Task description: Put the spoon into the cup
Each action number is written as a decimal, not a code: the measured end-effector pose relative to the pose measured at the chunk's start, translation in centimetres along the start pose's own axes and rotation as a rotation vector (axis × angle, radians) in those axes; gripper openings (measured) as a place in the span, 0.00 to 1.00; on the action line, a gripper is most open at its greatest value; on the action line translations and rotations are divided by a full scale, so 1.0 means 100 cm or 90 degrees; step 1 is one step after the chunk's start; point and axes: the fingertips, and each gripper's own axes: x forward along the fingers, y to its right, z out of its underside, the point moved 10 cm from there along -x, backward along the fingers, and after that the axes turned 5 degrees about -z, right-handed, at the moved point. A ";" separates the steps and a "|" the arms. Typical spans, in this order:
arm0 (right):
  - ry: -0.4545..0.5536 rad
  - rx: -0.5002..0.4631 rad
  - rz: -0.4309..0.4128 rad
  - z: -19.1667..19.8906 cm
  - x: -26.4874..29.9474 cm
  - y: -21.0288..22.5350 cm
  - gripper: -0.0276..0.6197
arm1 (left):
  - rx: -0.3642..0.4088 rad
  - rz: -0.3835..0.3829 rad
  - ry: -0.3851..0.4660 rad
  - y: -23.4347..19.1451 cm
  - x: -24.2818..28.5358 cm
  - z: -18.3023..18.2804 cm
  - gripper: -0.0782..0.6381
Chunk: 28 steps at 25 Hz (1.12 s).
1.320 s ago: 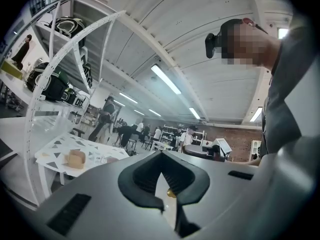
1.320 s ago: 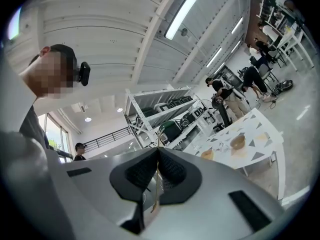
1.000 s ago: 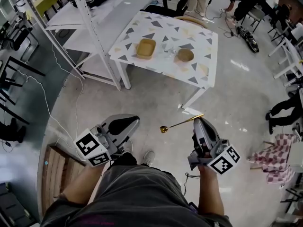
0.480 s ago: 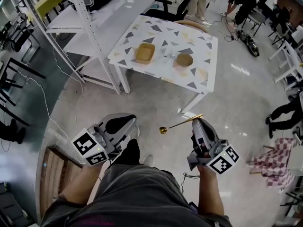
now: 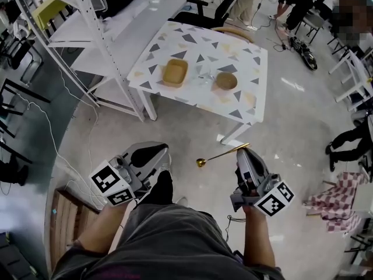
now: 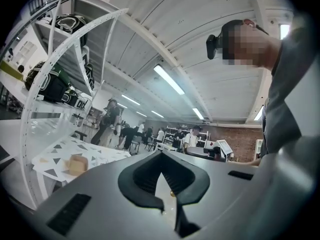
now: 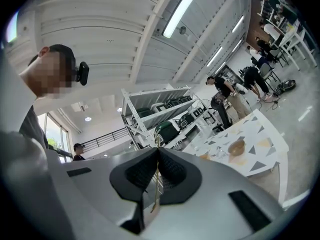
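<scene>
Head view: right claw (image 5: 244, 150) pinches the spoon (image 5: 224, 154) by its handle end.

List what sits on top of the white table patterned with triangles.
A tan rectangular tray, a brown round bowl, and between them a small clear object, too small to identify. The tabletop directly beneath them is hidden.

The gold-coloured metal spoon (image 5: 224, 153) has a polished, glossy finish. The right hand-held gripper (image 5: 243, 150) and left hand-held gripper (image 5: 162, 153) have smooth, matt grey plastic shells; the black pads (image 7: 172, 173) are ribbed and dull. The white triangle-patterned table (image 5: 175, 42) has a smooth top. The pale floor (image 5: 280, 115) is glossy and reflective. The brown slatted wooden frame (image 5: 65, 212) is matt. The grey shorts (image 5: 169, 238) are cloth.
</scene>
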 end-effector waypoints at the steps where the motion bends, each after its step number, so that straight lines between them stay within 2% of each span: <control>1: 0.000 0.000 0.002 0.000 0.007 0.004 0.08 | -0.002 0.002 -0.001 -0.008 0.004 -0.001 0.13; 15: 0.003 0.010 0.042 -0.006 0.122 0.073 0.08 | -0.018 0.031 -0.024 -0.143 0.070 -0.021 0.13; 28: 0.010 0.009 0.097 -0.020 0.217 0.117 0.08 | -0.029 0.078 -0.044 -0.255 0.128 -0.052 0.13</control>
